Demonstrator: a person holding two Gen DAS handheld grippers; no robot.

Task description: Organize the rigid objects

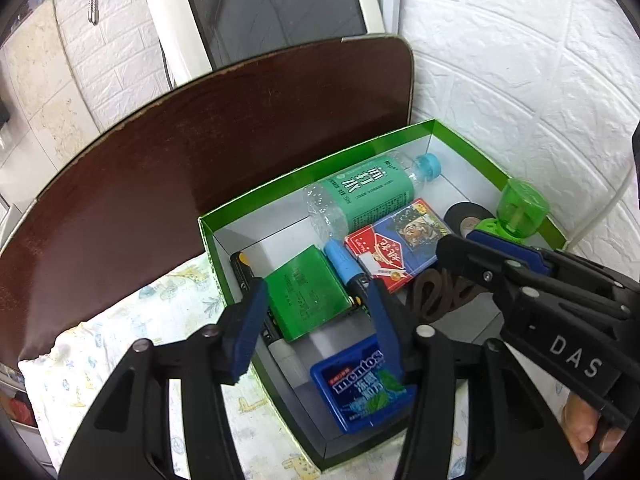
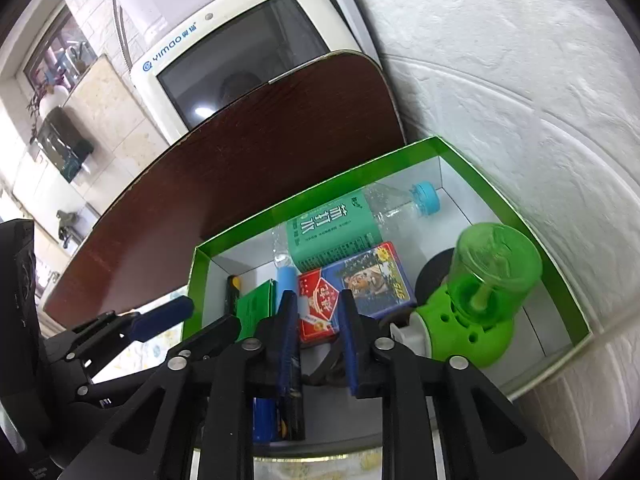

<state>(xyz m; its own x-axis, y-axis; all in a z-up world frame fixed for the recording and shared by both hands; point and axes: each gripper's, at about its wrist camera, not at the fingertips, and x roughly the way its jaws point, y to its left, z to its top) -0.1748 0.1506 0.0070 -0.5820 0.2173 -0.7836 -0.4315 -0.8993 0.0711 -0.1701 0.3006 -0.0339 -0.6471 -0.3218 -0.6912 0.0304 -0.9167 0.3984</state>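
Note:
A green-rimmed box [image 1: 312,168] [image 2: 320,192] holds a clear bottle with a green label [image 1: 360,196] [image 2: 332,232], a red and blue card pack [image 1: 396,248] [image 2: 360,288], a flat green box [image 1: 308,296], a blue cylinder [image 1: 342,260], a blue mints tin [image 1: 360,384], a dark tape roll [image 1: 468,216] and a green plastic device [image 1: 516,212] [image 2: 480,292]. My left gripper [image 1: 316,320] is open over the flat green box. My right gripper [image 2: 318,320] hovers over the box with a narrow gap between its fingers and nothing in it; it also shows in the left wrist view [image 1: 492,248].
The box sits on a patterned cloth [image 1: 140,340] beside a white textured wall [image 1: 520,80]. A dark brown board [image 1: 200,140] stands behind it, with a white monitor [image 1: 272,12] further back. A dark cut-out piece [image 1: 436,296] lies in the box.

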